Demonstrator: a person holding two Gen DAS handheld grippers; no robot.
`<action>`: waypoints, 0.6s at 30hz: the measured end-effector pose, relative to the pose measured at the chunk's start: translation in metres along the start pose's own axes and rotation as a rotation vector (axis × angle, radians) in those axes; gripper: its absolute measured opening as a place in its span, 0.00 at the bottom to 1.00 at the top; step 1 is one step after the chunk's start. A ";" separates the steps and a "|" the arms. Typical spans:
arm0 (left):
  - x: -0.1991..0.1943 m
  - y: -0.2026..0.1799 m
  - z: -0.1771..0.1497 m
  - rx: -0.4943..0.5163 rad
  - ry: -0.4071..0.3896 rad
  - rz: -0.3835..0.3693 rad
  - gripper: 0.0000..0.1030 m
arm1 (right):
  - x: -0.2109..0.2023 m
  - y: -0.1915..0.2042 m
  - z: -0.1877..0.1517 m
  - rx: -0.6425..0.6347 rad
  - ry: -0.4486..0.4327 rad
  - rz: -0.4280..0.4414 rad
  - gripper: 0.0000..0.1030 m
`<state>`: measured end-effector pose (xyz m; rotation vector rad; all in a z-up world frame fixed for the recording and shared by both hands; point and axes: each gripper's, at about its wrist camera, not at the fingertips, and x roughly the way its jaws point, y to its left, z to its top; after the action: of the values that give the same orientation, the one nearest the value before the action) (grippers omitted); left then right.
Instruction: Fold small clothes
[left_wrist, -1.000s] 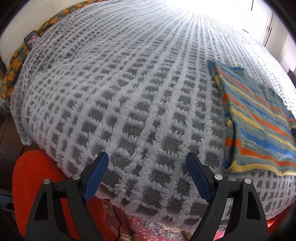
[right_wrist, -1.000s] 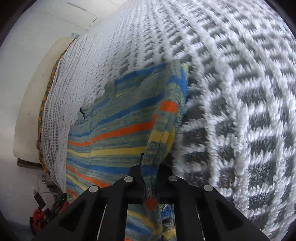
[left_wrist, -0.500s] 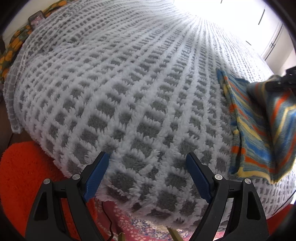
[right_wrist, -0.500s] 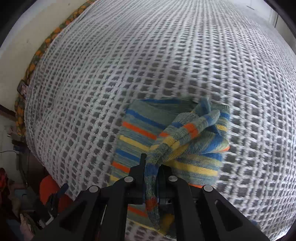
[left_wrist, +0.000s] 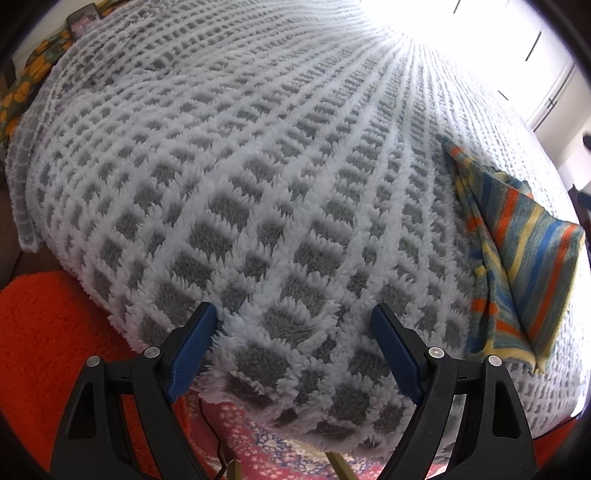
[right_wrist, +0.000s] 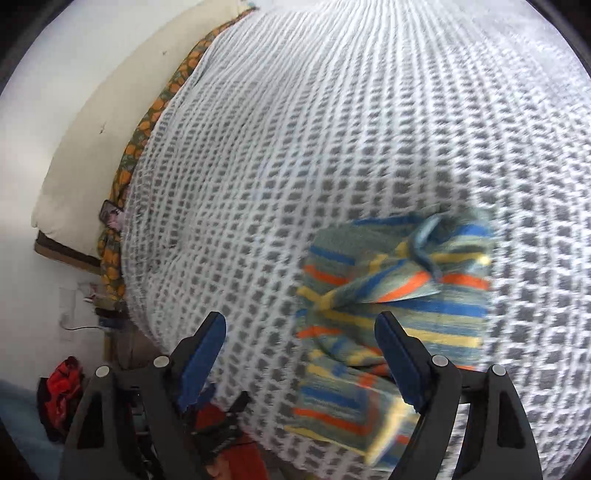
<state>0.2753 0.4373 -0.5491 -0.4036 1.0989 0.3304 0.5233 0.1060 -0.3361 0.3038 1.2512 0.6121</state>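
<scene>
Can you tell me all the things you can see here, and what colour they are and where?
Fluffy checked blanket: one, white and grey, spread over the whole bed.
Striped knitted garment: one, blue, orange, yellow and grey-green, partly folded on the blanket, near the bed's edge.
Flower-patterned sheet: one, green and orange, peeking out along the blanket's far edge.
Fuzzy rug: one, bright orange, on the floor beside the bed.
Small dark phone-like thing: one, on the sheet at the bed's edge; too small to be sure.
Left gripper: one, black with blue pads, open, holding nothing.
Right gripper: one, black with blue pads, open above the garment.
</scene>
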 end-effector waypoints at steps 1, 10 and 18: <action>0.001 -0.001 0.000 -0.001 -0.001 0.000 0.84 | -0.002 -0.011 -0.008 0.007 -0.025 -0.054 0.80; -0.002 0.006 0.008 -0.031 0.020 -0.062 0.84 | 0.062 0.028 -0.130 -0.371 0.060 0.120 0.57; -0.031 -0.061 0.070 0.222 -0.059 -0.290 0.80 | 0.040 0.068 -0.224 -0.737 -0.015 -0.036 0.75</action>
<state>0.3450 0.4145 -0.4846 -0.3465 0.9910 -0.0358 0.3011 0.1592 -0.3992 -0.3275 0.9365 0.9871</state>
